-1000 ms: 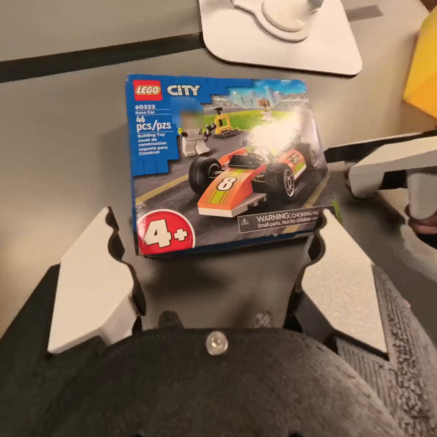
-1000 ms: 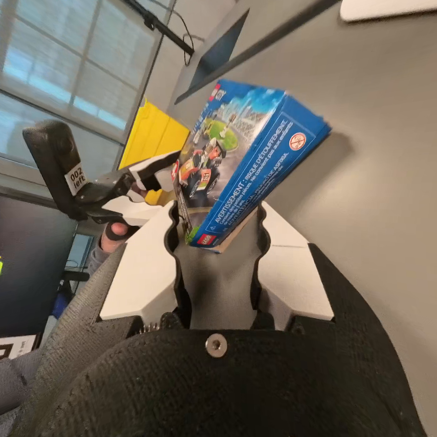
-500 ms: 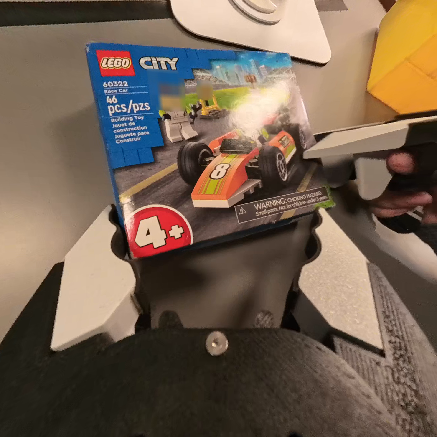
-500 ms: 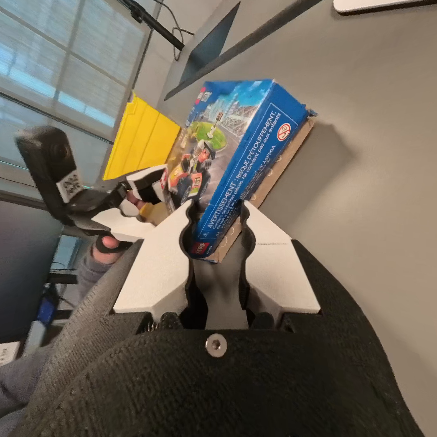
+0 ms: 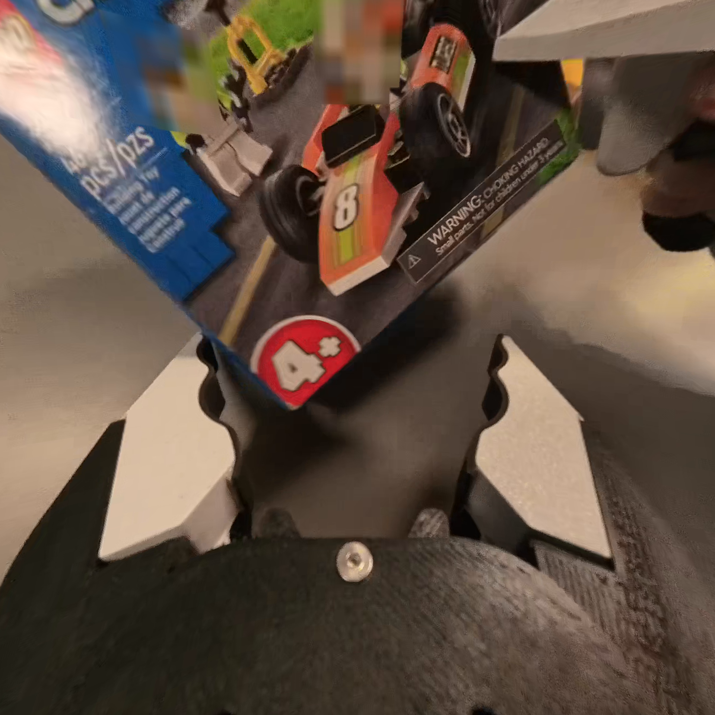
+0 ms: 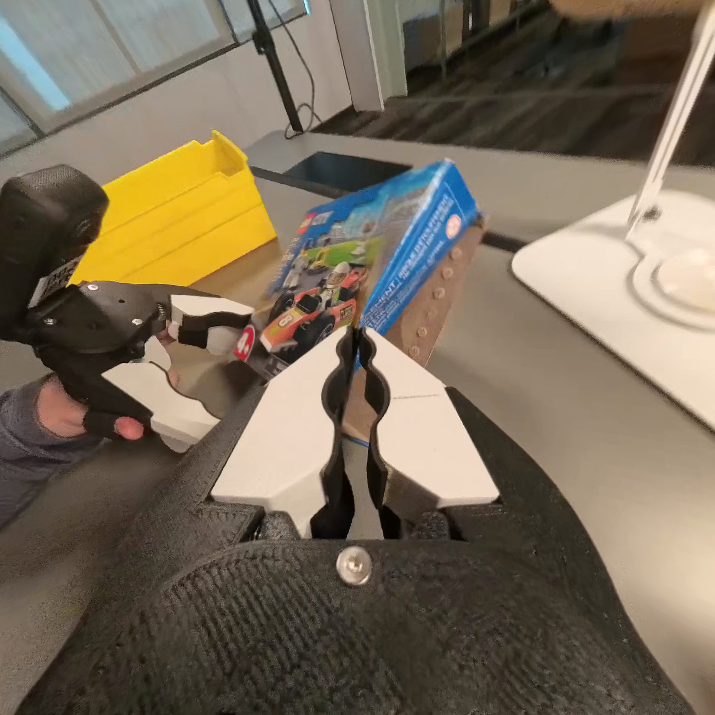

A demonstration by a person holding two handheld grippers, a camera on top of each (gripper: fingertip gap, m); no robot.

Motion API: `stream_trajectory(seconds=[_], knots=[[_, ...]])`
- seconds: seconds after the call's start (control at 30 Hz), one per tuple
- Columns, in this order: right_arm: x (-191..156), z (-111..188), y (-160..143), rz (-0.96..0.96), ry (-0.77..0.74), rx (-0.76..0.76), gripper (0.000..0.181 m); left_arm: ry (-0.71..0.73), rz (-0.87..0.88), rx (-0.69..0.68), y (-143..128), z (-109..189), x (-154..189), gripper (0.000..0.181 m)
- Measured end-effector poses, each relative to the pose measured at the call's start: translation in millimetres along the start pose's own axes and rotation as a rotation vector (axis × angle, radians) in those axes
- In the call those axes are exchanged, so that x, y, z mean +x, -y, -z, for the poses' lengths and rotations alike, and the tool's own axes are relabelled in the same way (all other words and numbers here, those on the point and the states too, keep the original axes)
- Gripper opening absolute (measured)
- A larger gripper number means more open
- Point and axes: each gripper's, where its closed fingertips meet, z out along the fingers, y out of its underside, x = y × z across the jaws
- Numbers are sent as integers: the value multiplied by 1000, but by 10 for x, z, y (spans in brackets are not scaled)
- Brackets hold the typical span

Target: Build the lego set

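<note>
Grey table (image 6: 541, 387) carries everything, seen in both wrist views. White flat stand base (image 6: 603, 278) sits at the right of the right wrist view, a pale upright post rising from it. Yellow bin (image 6: 182, 228) stands on the table at the far left, behind the left gripper.

Lego box (image 6: 390, 263), blue with a race car picture, is lifted off the table and tilted, 1 corner pointing down. Brown cardboard flap (image 6: 437, 305) with a row of round dots hangs open on its right end.

Right gripper (image 6: 355, 336): jaws nearly together, clamped on a thin edge of the box near that flap.

Left gripper (image 5: 352, 371): jaws wide apart, the box's lowest corner with the red round badge sits between them, close to the left finger (image 5: 174, 437); contact cannot be told, view is blurred. In the right wrist view the same gripper (image 6: 228, 360) shows at the left, fingertips around the badge corner, a person's hand (image 6: 77, 414) on its handle.
</note>
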Motion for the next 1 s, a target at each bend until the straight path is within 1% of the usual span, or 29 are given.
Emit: stream_trajectory(seconds=[0.07, 0.13, 0.2, 0.27, 0.33, 0.4, 0.47, 0.5, 0.57, 0.63, 0.7, 0.73, 0.77, 0.8, 0.83, 0.9, 0.93, 1.0], knots=[[-162, 69, 165, 142, 3, 38, 0, 11, -29, 66, 75, 123, -9, 135], [-345, 138, 287, 335, -9, 47, 0, 27, -56, 189, 243, 328, 0, 134], [-554, 194, 335, 534, -2, 33, 0, 51, -104, 323, 423, 606, 30, 131], [-755, 227, 305, 694, 33, 0, 0, 111, -202, 419, 542, 863, 21, 129], [-914, 253, 249, 809, 77, -21, 0, 126, -314, 425, 554, 982, 34, 131], [-1080, 295, 167, 902, 155, -30, 0, 77, -380, 380, 495, 977, 69, 135], [-1225, 368, 74, 1016, 233, -21, 0, 5, -417, 362, 458, 963, 132, 138], [-1281, 403, 36, 1042, 268, -23, 0, -38, -431, 366, 449, 966, 184, 133], [-1363, 463, -24, 1037, 333, -47, 1, -140, -460, 380, 423, 983, 333, 115], [-1388, 500, -49, 1021, 359, -65, 2, -233, -490, 359, 342, 986, 477, 84], [-1426, 558, -46, 980, 396, -60, 5, -181, -566, 318, 260, 944, 470, 67], [-1476, 610, -49, 955, 440, -51, 9, -155, -622, 282, 190, 914, 471, 59], [-1534, 656, -27, 918, 477, -34, 19, -148, -663, 266, 140, 896, 503, 52], [-1597, 693, -20, 874, 516, -36, 31, -135, -691, 281, 134, 896, 537, 48], [-1639, 721, -47, 840, 545, -76, 37, -116, -717, 289, 126, 898, 552, 46], [-1666, 725, -124, 810, 541, -180, 51, -81, -748, 301, 117, 905, 569, 41], [-1678, 713, -162, 818, 527, -217, 55, -58, -761, 302, 117, 904, 571, 39], [-1649, 643, -179, 907, 437, -243, 58, -12, -775, 296, 119, 898, 570, 36]])
